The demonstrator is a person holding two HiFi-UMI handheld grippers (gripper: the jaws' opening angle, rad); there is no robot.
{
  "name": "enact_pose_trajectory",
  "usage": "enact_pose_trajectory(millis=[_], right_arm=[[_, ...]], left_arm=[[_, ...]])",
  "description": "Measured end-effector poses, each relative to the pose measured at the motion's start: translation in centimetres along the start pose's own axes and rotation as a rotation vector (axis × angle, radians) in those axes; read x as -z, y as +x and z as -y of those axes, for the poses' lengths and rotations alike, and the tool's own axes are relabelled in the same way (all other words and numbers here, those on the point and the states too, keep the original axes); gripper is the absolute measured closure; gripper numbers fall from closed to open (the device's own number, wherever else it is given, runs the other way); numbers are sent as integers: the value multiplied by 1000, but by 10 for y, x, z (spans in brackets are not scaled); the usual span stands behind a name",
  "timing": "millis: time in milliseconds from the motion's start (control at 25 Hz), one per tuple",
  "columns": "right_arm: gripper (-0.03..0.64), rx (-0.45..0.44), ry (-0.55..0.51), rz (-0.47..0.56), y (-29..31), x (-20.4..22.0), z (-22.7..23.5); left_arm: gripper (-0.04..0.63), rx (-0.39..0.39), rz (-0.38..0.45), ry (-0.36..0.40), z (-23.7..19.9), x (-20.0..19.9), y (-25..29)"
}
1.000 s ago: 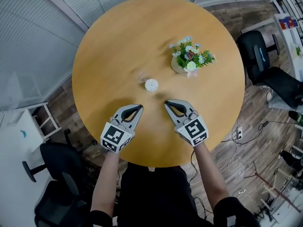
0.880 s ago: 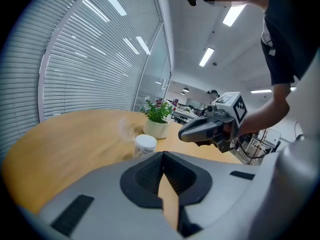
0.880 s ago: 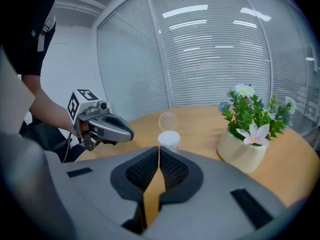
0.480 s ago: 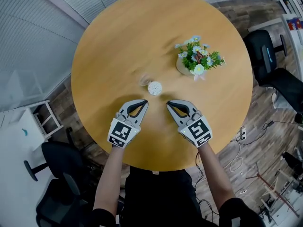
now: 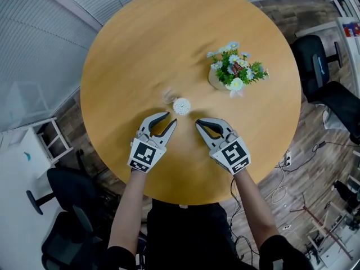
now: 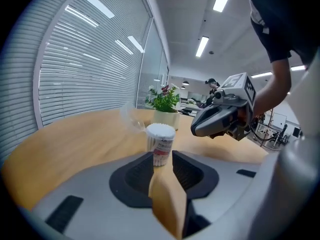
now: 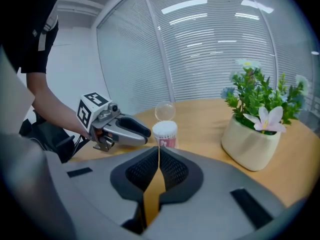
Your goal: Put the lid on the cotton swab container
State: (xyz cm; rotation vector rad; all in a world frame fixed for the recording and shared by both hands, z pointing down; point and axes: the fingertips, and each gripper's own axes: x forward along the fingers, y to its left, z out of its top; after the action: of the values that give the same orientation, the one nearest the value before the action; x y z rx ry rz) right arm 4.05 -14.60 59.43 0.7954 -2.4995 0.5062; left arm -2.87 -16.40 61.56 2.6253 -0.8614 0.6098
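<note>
Toward the lower left of the head view, the left gripper (image 5: pixel 170 118) hovers over the round wooden table (image 5: pixel 140 44). Its jaws have just been opening and now stand slightly apart with nothing between them. In the left gripper view the cotton swab container (image 6: pixel 160 143) stands upright just past the tips, in line with the gap but not touched. The clear round lid (image 5: pixel 170 96) lies on the table just above and left of the container (image 5: pixel 181 105), close beside it and off it, so the white swab heads are uncovered. Right of centre, the right gripper (image 5: pixel 198 121) has its jaws clenched together and empty, its tip pointing toward the container from the lower right and apart from it. Farther to the upper right, a potted plant (image 5: pixel 233 72) with white and blue flowers stands well apart from the container. A black office chair (image 5: pixel 315 66) sits beyond the table's right edge.
</note>
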Motion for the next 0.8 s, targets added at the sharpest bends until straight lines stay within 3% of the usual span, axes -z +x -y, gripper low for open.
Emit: enact_pose_trajectory(millis=[280, 480, 800], right_arm=[[611, 10, 10, 8, -1, 2, 2], [611, 11, 22, -3, 1, 9, 1], [611, 6, 45, 17, 4, 4, 0]], left_arm=[[326, 10, -15, 25, -2, -1, 23], [305, 4, -44, 94, -1, -5, 30], [293, -11, -31, 91, -7, -14, 43]])
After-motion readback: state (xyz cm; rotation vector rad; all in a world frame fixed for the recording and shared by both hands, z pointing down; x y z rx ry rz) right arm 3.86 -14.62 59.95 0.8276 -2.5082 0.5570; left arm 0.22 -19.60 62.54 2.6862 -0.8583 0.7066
